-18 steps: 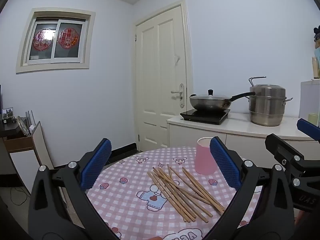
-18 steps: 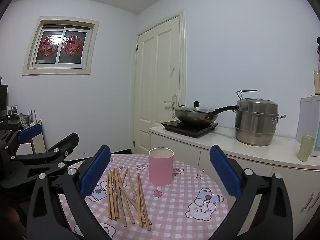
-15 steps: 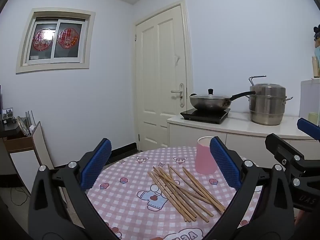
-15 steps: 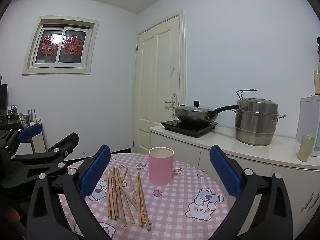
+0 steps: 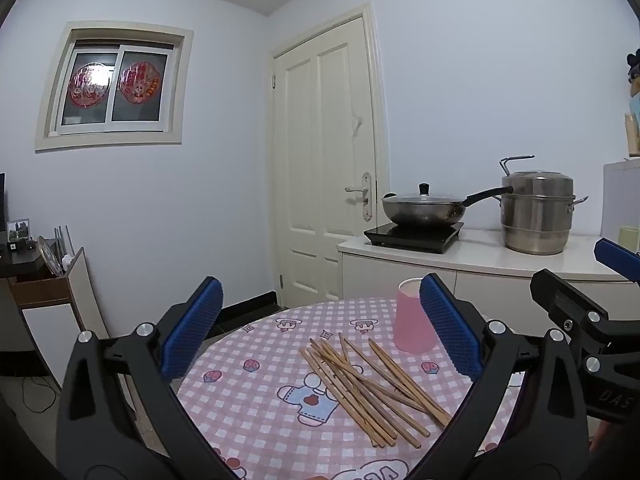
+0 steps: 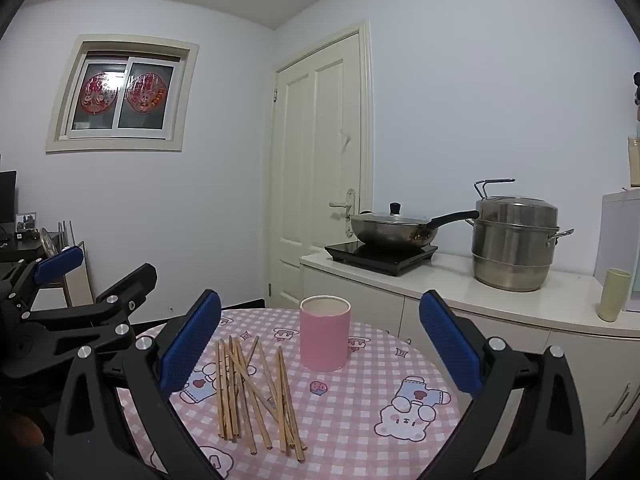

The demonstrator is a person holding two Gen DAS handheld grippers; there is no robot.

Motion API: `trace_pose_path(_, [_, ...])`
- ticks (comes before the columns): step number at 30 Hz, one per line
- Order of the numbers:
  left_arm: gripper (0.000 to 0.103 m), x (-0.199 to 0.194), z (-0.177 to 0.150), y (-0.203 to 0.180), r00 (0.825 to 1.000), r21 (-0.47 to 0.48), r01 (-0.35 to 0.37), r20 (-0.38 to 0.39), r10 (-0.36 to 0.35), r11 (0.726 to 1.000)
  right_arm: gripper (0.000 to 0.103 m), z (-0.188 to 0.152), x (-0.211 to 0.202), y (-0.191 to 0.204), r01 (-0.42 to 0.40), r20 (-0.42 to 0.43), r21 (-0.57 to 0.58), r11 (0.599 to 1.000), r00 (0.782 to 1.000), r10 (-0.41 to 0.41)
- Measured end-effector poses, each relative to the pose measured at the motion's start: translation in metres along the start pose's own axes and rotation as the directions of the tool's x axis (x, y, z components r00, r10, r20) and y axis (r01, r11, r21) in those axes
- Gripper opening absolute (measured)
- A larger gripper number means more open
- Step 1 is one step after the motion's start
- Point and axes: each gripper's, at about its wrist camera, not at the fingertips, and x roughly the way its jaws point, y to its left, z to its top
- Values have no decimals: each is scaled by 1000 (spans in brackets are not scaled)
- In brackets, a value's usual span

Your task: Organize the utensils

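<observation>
Pink-checked round table [image 6: 360, 412] carries loose wooden chopsticks [image 6: 256, 392] beside an upright pink cylindrical cup [image 6: 325, 334] — presumably their holder. I hold left gripper [image 5: 320, 332] and right gripper [image 6: 320, 340] level, jaws wide, empty — poised.

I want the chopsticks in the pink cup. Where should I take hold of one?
Grip one chopstick from the left edge of the pile, near mid-length, coming from above with fingers across its width. It lies flat on the tablecloth, roughly parallel with its neighbours, less crossed there.
</observation>
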Motion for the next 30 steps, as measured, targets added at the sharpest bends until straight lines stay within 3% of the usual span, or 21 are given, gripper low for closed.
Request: trace_pose_path(30, [97, 0, -2, -3, 1000, 8, -7, 9, 7, 1000, 96, -3, 0, -3, -11, 1, 18, 1000, 1000, 11])
